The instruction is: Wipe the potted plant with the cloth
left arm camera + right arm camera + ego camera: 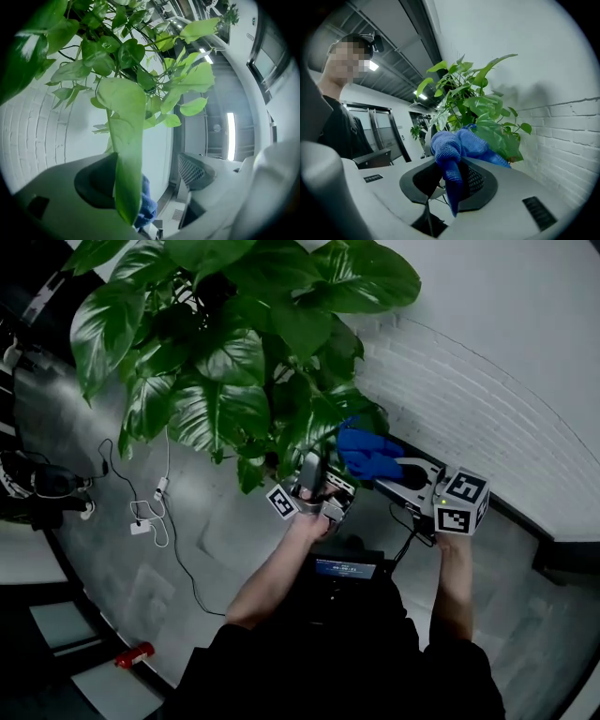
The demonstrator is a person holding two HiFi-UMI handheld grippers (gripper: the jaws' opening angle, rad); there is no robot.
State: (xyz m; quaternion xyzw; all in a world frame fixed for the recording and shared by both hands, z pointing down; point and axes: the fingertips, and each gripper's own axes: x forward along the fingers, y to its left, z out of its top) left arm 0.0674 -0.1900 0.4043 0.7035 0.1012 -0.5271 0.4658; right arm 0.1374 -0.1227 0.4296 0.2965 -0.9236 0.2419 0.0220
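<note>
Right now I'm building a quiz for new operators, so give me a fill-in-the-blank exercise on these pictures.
The right claw is shut on a ___ cloth.
A green ___ of the potted plant hangs between the open jaws of the left claw.
The wall behind the potted plant is made of white ___.
Missing words: blue; leaf; brick.

One potted plant (234, 352), one blue cloth (367, 454), two grippers (314, 486) (405, 472), perhaps two cables (161, 526)

blocked: plant leaves (234, 352) ahead, brick wall (469, 399) right | free: floor (234, 540) left
</note>
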